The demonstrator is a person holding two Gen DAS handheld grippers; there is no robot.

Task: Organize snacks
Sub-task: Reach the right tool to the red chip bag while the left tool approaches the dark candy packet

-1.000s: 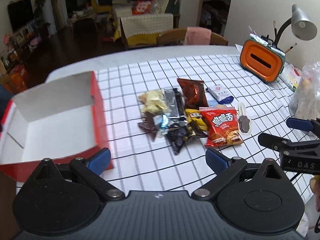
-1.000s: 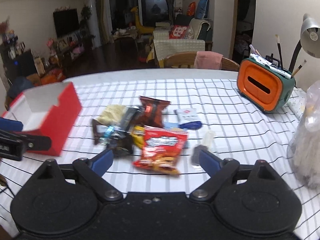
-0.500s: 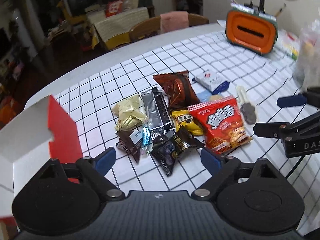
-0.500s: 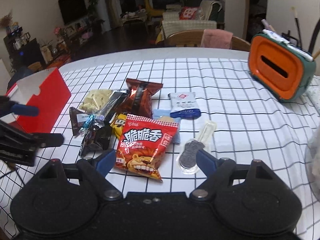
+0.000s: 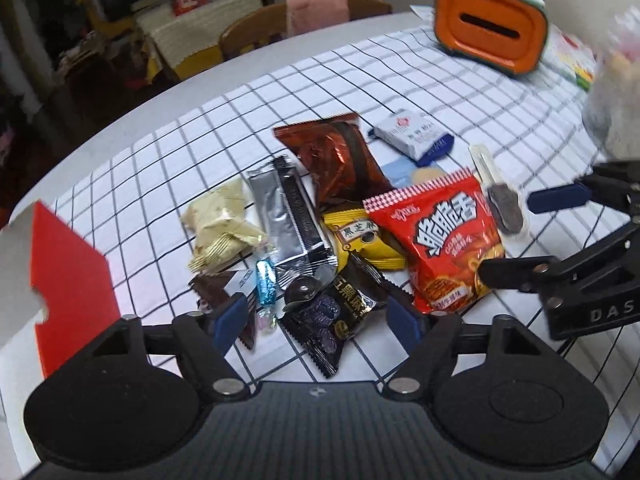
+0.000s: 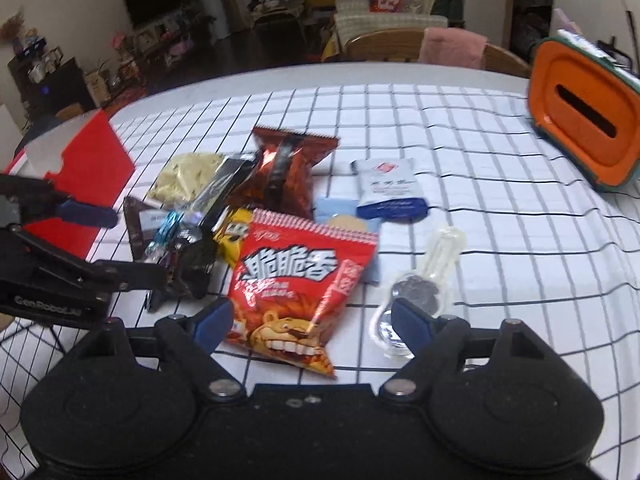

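Observation:
A pile of snacks lies on the checked tablecloth (image 5: 460, 92). My left gripper (image 5: 316, 322) hovers low over the pile's near edge with its jaws closing. A black packet (image 5: 336, 312) lies between its blue pads, which stand apart from it. A red chip bag (image 6: 304, 280) sits between the blue pads of my right gripper (image 6: 312, 320), which is open and clear of it. Beside these lie a brown foil packet (image 5: 340, 160), a silver bar (image 5: 288, 224), a pale yellow packet (image 5: 220, 228) and a white-and-blue packet (image 6: 388, 188). The red box (image 5: 72, 268) stands to the left.
An orange tissue box (image 5: 492, 36) stands at the back right, with a clear plastic bag (image 5: 616, 100) at the right edge. A wooden chair (image 6: 384, 44) with a pink towel is behind the table. Each gripper shows in the other's view: right gripper (image 5: 508, 238), left gripper (image 6: 136, 246).
Both grippers have come down and closer to the snack pile. The left one swung right, away from the red box, and its pads stand narrower than before.

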